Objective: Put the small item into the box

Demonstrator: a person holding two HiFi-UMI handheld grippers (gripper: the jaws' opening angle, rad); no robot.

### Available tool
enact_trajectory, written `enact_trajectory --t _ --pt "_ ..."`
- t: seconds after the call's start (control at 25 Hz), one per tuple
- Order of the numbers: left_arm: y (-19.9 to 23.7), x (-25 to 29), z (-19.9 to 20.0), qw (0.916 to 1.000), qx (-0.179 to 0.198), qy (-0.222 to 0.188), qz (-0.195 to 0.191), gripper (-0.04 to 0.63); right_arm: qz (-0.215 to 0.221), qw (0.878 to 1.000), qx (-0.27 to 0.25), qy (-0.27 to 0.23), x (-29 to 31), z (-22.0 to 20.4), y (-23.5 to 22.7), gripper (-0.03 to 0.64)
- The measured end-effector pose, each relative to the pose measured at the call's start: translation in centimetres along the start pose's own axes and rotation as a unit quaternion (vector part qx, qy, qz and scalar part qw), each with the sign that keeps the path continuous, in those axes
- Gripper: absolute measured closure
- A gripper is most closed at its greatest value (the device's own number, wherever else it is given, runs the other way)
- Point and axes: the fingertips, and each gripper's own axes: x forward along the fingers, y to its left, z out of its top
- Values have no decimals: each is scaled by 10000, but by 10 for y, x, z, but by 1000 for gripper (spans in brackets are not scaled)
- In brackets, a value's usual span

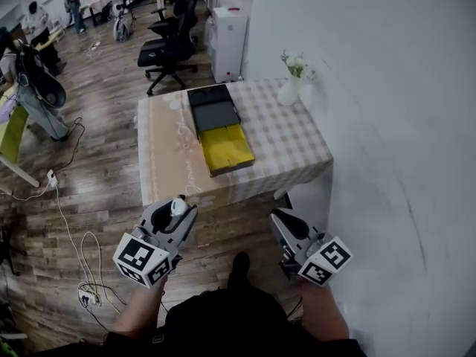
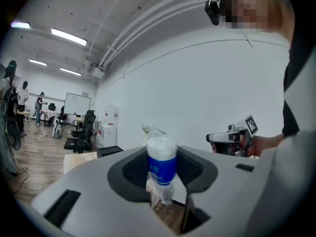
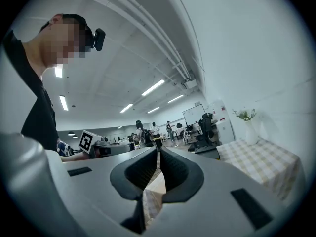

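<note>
The small item is a white bottle with a blue label [image 2: 161, 165], upright between the pads of my left gripper [image 2: 162, 176], which is shut on it. In the head view that left gripper [image 1: 182, 208] hangs over the floor just in front of the table's near edge, with the bottle [image 1: 178, 206] at its tip. The box [image 1: 225, 149] lies open on the checked table [image 1: 297, 143], its yellow inside showing and its black lid [image 1: 212, 106] behind it. My right gripper [image 1: 281, 216] is shut with nothing in it, near the table's front right corner.
A white vase of flowers [image 1: 291, 88] stands at the table's far right corner. A white wall runs along the right. Black office chairs [image 1: 169, 47] and a white cabinet [image 1: 227, 43] stand beyond the table. Cables [image 1: 82, 274] lie on the wooden floor; people are at the far left.
</note>
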Motion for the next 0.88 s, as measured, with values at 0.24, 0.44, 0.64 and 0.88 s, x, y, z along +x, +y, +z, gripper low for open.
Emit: enact_trajectory --t 0.24,0.44,0.64,0.88 --pt "7 45 19 9997 101 -6 203 449 194 9998 26 -33 12 21 -50 577" --pt "8 72 30 9991 186 -95 361 449 389 9992 -95 -96 15 39 -80 577" --pt "3 90 41 9987 201 -222 414 449 547 9984 -128 -78 19 48 -95 577" --pt "20 102 42 9984 172 -199 498 449 647 9978 -110 -100 37 54 -108 577"
